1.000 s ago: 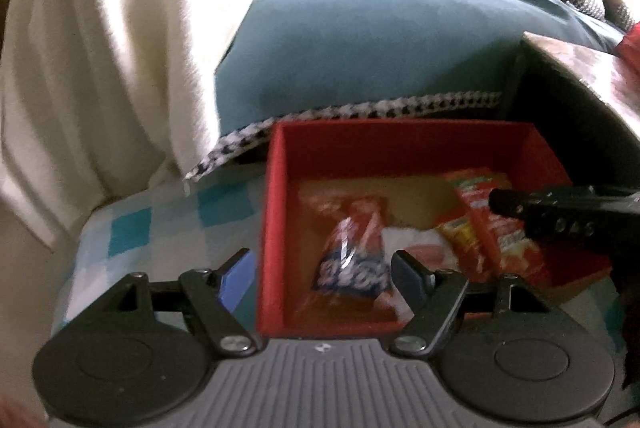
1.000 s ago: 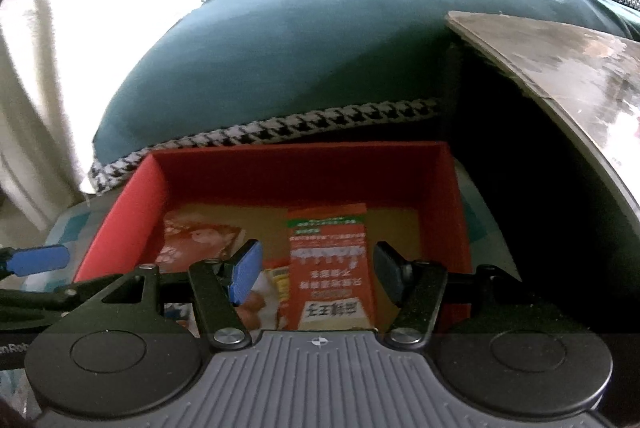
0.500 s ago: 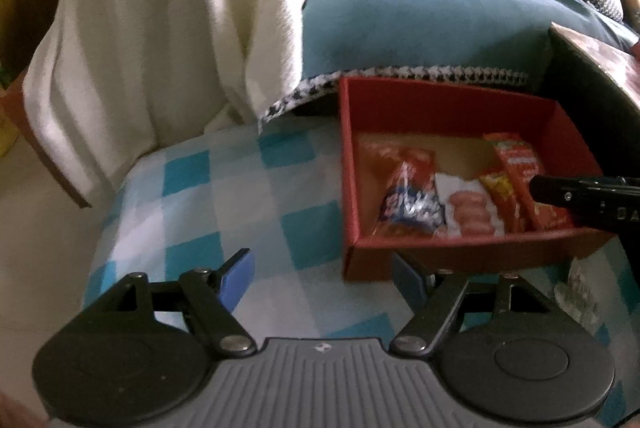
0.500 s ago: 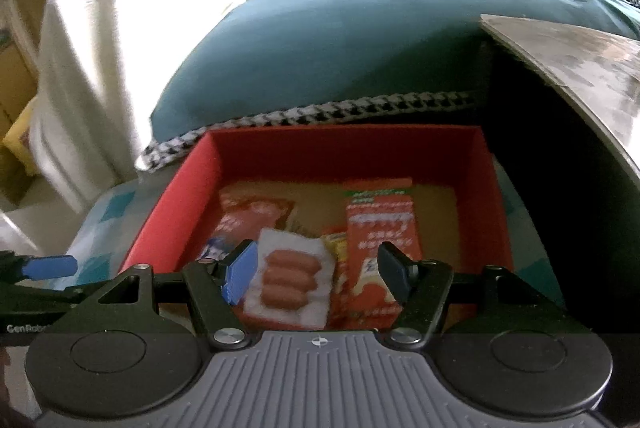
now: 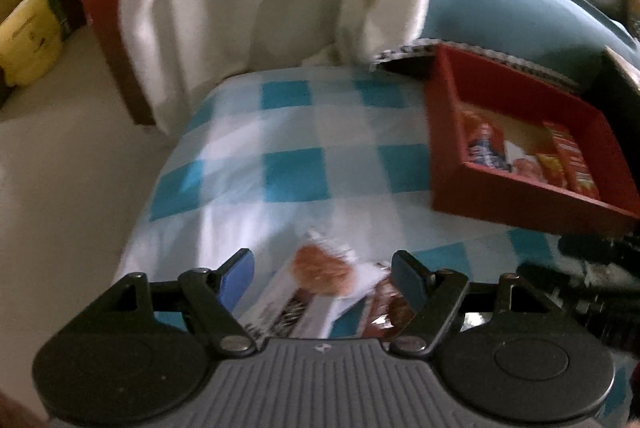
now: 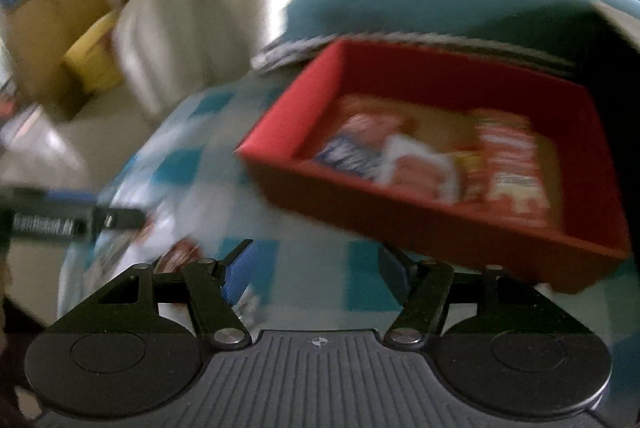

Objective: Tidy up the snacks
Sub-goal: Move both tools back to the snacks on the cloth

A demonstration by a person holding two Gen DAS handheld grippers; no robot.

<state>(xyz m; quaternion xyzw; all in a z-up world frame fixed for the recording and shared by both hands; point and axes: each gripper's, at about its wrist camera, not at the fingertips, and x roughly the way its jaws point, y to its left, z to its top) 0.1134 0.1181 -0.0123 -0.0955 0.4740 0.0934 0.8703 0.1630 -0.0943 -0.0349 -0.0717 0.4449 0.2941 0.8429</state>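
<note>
While the red box (image 5: pixel 516 205) is sitting on the blue-and-white checked cloth (image 5: pixel 292 167) toward the right of the left wrist view, its long axis is running along the cloth's far edge, and its near wall is facing the cameras at a slant. Inside it several snack packets are lying flat: a red carton (image 5: pixel 570 163) with its long axis pointing from the near wall toward the far wall, a blue-and-white bag (image 5: pixel 486 155) at the box's left end, and a white pack (image 5: pixel 520 161) between them. Outside the box, two more packets are lying on the cloth, a white snack packet (image 5: pixel 316 288) printed with an orange-brown round, its long axis slanting from lower left up to the right, and a dark red-brown packet (image 5: pixel 386 312) just beside it.

Over these two the left gripper (image 5: pixel 326 274) is hovering and pointing steeply downward, its jaws standing spread with both packets showing between the fingers; no pad is pressing on either. At the right of that view, the right gripper (image 6: pixel 314 266) is also angling steeply downward over bare cloth just before the box's near wall, its jaws standing apart on nothing. Motion blur is smearing the right wrist view.
</note>
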